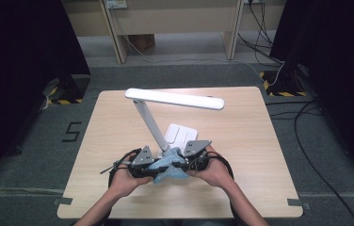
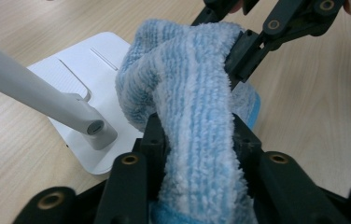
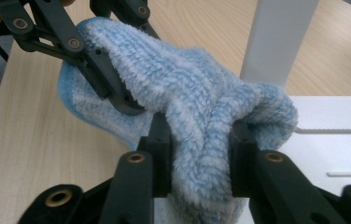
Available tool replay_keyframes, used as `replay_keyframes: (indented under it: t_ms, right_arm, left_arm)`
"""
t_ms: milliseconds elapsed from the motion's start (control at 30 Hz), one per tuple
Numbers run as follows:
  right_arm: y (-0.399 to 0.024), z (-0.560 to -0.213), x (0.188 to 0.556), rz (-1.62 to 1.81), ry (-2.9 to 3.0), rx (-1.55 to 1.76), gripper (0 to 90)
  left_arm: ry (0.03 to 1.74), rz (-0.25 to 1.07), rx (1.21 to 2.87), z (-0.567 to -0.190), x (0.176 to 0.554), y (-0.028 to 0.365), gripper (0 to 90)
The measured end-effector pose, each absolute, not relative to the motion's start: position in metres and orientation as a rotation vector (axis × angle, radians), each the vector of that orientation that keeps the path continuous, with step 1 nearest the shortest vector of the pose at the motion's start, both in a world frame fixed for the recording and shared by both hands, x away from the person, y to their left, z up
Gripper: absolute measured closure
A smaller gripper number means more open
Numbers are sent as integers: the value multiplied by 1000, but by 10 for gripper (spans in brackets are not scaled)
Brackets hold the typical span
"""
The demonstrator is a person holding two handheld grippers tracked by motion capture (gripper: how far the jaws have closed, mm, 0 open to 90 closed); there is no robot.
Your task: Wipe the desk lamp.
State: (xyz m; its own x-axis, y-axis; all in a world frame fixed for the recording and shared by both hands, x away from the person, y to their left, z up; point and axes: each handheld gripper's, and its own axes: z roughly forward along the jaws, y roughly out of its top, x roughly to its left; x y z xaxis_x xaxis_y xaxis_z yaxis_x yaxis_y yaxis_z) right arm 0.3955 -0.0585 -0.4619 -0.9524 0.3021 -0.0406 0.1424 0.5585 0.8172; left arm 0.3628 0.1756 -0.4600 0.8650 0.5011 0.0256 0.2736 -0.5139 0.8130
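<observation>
The blue cloth (image 1: 168, 165) hangs bunched between the two tongs, just in front of the lamp base (image 1: 181, 135), probably gathered up so it can be stretched or folded for wiping. At its left end the left gripper (image 2: 197, 140) is clamped on a thick fold, pads pressing into the pile. At its right end the right gripper (image 3: 200, 149) pinches another fold (its jaws are snug against the fabric on both sides). Held from both ends, the cloth keeps off the table (image 1: 118, 122). It is fluffy terry, pale blue with whitish stripes and a brighter blue hem, and looks limp and soft.
</observation>
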Motion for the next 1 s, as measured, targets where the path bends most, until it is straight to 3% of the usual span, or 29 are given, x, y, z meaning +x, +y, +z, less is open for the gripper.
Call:
replay_keyframes:
  t_ms: [200, 300, 567, 800, 1000]
  right_arm:
    - [-65, -455, 396, 1305, 2582, 439, 731]
    - [-70, -453, 399, 1289, 2545, 488, 732]
    - [-71, -456, 407, 1193, 2497, 636, 730]
    - [-59, -467, 419, 1106, 2525, 757, 727]
    - [-57, -476, 424, 1062, 2538, 836, 729]
  left_arm:
    - [635, 400, 2027, -447, 362, 181, 422]
    - [673, 446, 1953, -435, 362, 189, 386]
    - [901, 548, 1749, -409, 383, 216, 336]
    - [900, 539, 1702, -403, 405, 209, 342]
    - [865, 535, 1699, -403, 414, 200, 412]
